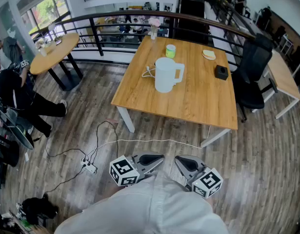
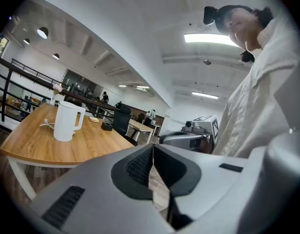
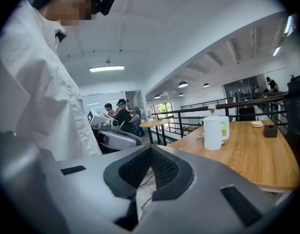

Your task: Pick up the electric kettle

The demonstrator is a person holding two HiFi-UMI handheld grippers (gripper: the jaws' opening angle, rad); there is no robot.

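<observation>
Left gripper and right gripper are hanging clenched and empty by the person's waist, likely not yet reaching; electric kettle is standing on the surface, well apart ahead.

Head cam: above the person, steeply down, table well ahead, left gripper and right gripper at bottom edge. Gripper cams: low behind own jaws, roughly level, angled inward, each catching the other gripper. All three share table and kettle, far off.
</observation>
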